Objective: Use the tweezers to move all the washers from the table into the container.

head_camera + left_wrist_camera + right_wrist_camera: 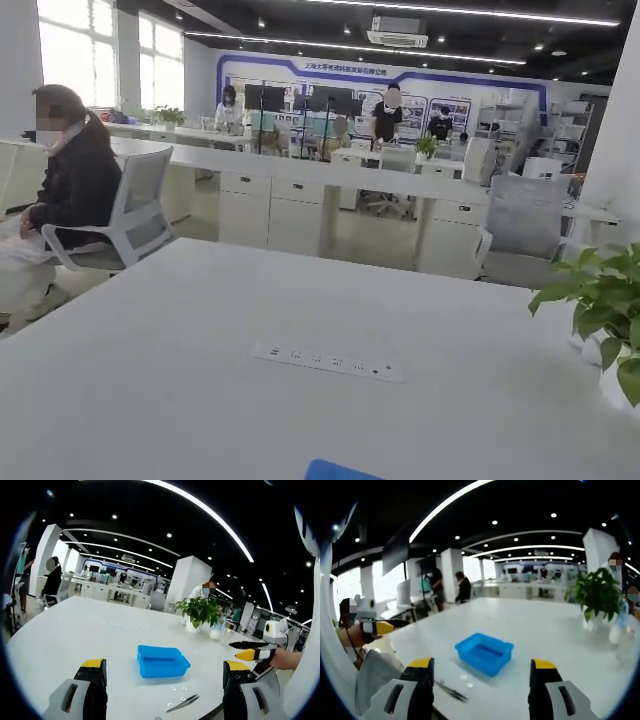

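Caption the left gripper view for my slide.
Open left gripper faces the blue container; washers and tweezers lie on the table nearby.

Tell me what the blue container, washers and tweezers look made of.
Blue container: likely plastic, matte, uniform colour with a rounded moulded rim. Washers: probably metal, pale grey rings, too small to be sure. Tweezers: seemingly metal, dark, thin, with a slight sheen.

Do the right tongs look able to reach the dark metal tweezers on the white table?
Probably yes: the right tongs stand open and the dark metal tweezers lie just ahead on the white table, unobstructed.
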### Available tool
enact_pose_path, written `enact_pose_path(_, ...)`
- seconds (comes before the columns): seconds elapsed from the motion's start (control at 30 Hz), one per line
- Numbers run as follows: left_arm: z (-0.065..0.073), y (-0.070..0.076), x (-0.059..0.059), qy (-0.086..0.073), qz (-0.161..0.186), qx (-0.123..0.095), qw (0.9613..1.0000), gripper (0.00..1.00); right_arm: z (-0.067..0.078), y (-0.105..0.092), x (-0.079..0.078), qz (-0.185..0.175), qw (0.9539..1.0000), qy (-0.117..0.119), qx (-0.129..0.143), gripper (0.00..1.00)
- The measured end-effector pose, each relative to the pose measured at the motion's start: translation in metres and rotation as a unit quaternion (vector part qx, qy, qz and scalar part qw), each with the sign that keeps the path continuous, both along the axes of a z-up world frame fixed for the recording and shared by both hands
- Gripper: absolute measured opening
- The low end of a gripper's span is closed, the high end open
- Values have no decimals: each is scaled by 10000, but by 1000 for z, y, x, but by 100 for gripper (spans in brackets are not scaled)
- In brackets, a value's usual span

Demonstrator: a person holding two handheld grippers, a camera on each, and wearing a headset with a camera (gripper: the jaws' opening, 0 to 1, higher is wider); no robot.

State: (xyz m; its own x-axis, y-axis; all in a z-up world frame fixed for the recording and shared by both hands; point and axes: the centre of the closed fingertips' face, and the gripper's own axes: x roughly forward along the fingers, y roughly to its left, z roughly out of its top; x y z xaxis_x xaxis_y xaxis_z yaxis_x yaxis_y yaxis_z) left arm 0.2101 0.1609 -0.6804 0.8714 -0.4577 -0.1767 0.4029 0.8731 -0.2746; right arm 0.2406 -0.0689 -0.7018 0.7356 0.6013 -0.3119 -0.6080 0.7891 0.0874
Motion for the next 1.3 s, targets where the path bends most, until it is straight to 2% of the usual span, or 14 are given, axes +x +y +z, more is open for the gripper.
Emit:
enact_pose_path(0.3, -1, 0, 1, 1, -67, 57, 10000, 99, -3, 8, -1, 62, 9999, 89, -67, 76)
enact_pose_path(0.47, -3, -2, 1, 35, -157, 70, 9998, 99, -11, 20, -4, 238, 9992, 293, -107, 71)
enact_pose_path(0.6, -4, -5, 3, 39, -268, 60, 9996, 97, -11, 33, -6, 380, 9987, 318, -124, 69)
enact_pose_path(0.7, -9, -11, 3, 64, -499, 96, 9987, 86, -10, 43, -11, 539, 9978, 278, -256, 68)
enact_pose_path(0.8, -18, -19, 2, 191, -758, 180, 9968, 85, -11, 47, -16, 676, 9963, 245, -470, 67)
enact_pose_path(0.87, -26, -23, 1, 297, -951, 321, 9945, 84, -12, 50, -20, 736, 9955, 248, -550, 67)
enact_pose_path(0.93, -36, -28, 0, 424, -1193, 443, 9910, 81, -14, 51, -25, 804, 9942, 240, -668, 66)
enact_pose_path(1.03, -50, -33, -1, 684, -1534, 457, 9847, 75, -17, 50, -31, 864, 9922, 208, -872, 64)
enact_pose_path(1.1, -56, -36, 0, 727, -1713, 643, 9804, 73, -20, 49, -34, 912, 9909, 213, -963, 62)
enact_pose_path(1.13, -63, -36, -1, 845, -1835, 818, 9760, 72, -21, 49, -36, 930, 9904, 222, -996, 62)
enact_pose_path(1.17, -66, -37, -1, 854, -1936, 939, 9728, 71, -22, 48, -36, 933, 9902, 234, -1014, 61)
enact_pose_path(1.2, -72, -39, -3, 932, -2093, 1120, 9669, 69, -24, 47, -37, 935, 9899, 255, -1036, 60)
enact_pose_path(1.3, -84, -46, -7, 1049, -2424, 1360, 9549, 63, -28, 45, -39, 917, 9892, 300, -1101, 58)
